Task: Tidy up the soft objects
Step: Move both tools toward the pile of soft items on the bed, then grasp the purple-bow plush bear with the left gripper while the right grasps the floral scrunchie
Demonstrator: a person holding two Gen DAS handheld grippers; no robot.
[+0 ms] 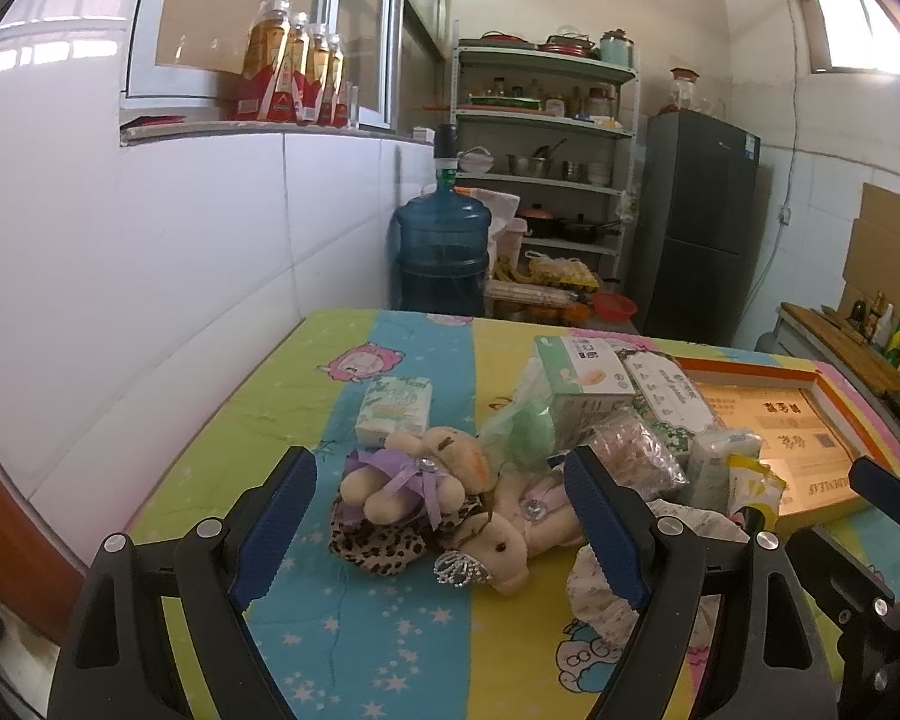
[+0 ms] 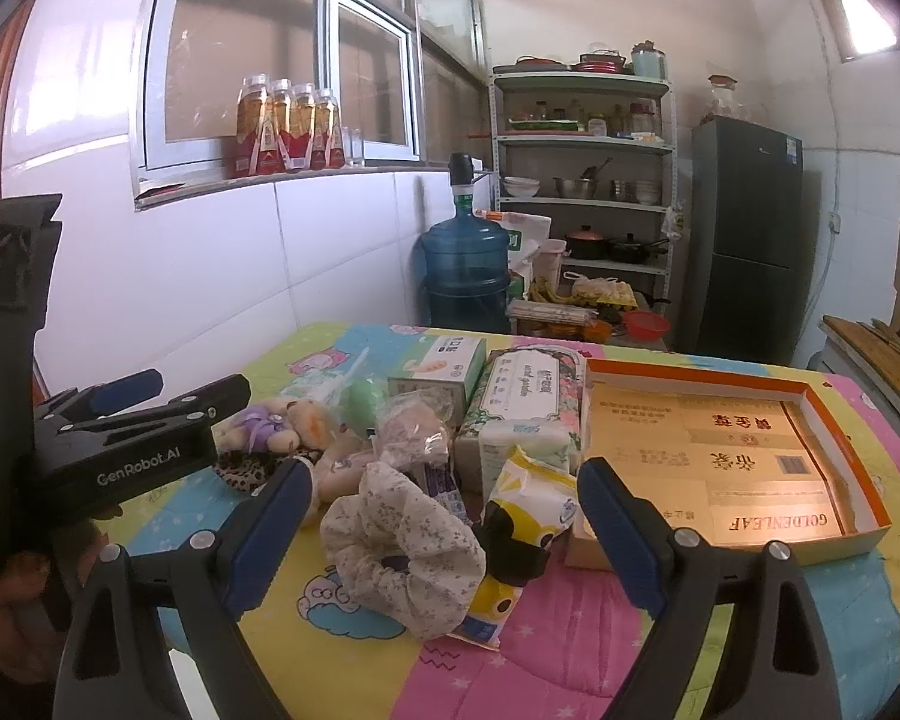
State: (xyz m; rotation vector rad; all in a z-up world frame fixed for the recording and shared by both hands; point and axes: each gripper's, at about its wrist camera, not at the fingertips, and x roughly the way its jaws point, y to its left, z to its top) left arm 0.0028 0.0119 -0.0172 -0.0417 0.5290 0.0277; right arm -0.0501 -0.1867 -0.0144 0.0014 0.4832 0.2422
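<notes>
A pile of soft things lies on the patterned cloth. My left gripper (image 1: pixel 441 519) is open, low over the cloth. Beyond its fingers lie a beige plush bear with a purple ribbon (image 1: pixel 411 477), a leopard-print cloth (image 1: pixel 375 543) and a second bear with a small crown (image 1: pixel 504 543). My right gripper (image 2: pixel 447 537) is open too. A crumpled floral fabric cap (image 2: pixel 402 540) and a yellow-and-white tissue pack (image 2: pixel 525 495) lie between its fingers, untouched by the pads. The left gripper (image 2: pixel 168 399) shows at the left of the right wrist view.
An orange-rimmed shallow cardboard box (image 2: pixel 822 396) sits at the right of the table. Tissue packs (image 2: pixel 522 396), a carton (image 1: pixel 582 369), a bagged green sponge (image 1: pixel 531 429) and a small pack (image 1: pixel 393 411) crowd the middle. Behind stand a water jug (image 1: pixel 441 252), shelves and a fridge.
</notes>
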